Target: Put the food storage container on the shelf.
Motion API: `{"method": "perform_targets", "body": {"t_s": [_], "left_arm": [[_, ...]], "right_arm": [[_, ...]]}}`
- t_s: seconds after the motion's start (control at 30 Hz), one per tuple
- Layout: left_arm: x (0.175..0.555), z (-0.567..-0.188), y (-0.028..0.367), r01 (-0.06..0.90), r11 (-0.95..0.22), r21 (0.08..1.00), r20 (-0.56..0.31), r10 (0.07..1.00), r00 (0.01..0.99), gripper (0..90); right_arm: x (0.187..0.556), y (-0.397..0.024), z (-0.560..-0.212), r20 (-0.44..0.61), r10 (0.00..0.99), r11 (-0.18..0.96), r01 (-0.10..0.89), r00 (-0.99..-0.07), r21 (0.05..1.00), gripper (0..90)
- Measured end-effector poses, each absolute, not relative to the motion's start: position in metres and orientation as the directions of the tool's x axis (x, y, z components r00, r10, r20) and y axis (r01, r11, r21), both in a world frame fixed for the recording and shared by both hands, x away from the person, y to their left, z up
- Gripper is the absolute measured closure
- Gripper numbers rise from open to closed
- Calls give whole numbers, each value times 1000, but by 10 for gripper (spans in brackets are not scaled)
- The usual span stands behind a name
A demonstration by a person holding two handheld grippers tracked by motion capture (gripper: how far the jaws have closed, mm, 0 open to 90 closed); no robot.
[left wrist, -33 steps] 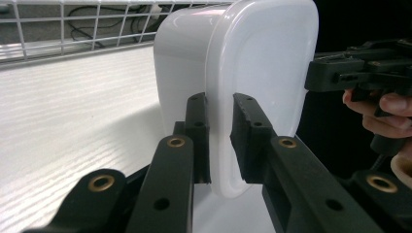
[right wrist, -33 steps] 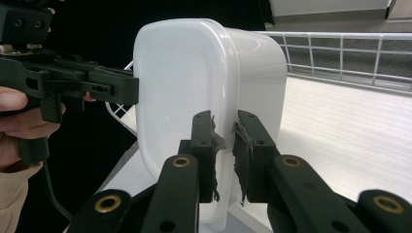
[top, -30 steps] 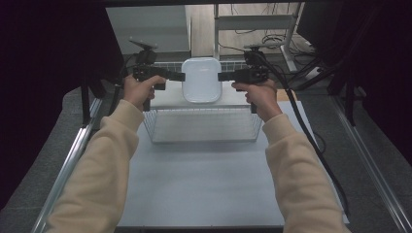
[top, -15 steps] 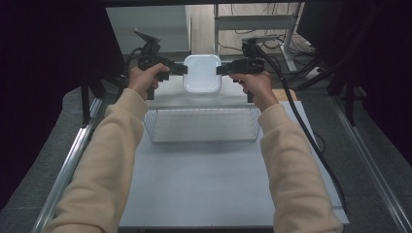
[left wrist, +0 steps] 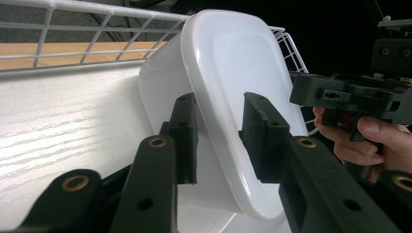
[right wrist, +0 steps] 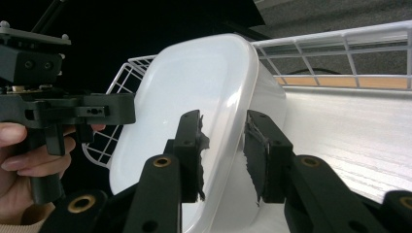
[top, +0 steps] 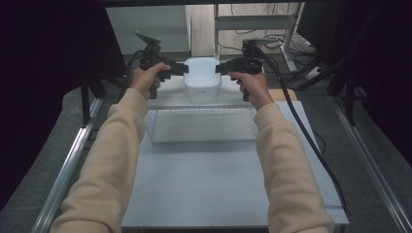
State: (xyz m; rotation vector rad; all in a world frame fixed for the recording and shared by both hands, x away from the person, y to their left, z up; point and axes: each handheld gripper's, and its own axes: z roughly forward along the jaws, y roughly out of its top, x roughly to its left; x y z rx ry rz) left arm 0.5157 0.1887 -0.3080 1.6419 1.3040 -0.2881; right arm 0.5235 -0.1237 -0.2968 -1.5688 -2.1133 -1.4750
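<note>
Dark curtains flank the white worktop [top: 209,179]. Upper centre, the white tub [top: 201,77] sits beyond the wire basket [top: 201,125], its base hidden. Both arms reach forward; left tool [top: 184,69] and right tool [top: 218,68] straddle its rim, jaws just opening, pads apart.

1 white tub [top: 202,77], 1 wire basket [top: 201,124], 2 grippers – left [top: 180,69], right [top: 221,68]
</note>
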Motion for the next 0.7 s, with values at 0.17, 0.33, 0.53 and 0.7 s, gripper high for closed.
{"method": "perform_targets", "body": {"t_s": [0.17,0.33,0.53,0.7], "left_arm": [[517,-315,191,846,88,525,-711,592,379,651],[517,-318,191,842,94,531,-714,585,385,635],[513,-316,188,821,64,568,-664,625,411,451],[498,-306,190,765,46,642,-593,662,458,350]], "right_arm": [[526,-122,-301,595,666,-28,783,-449,621,656],[526,-121,-303,598,668,-34,784,-443,620,647],[522,-118,-301,578,673,-27,766,-461,643,479],[510,-119,-292,501,698,8,705,-512,709,350]]}}
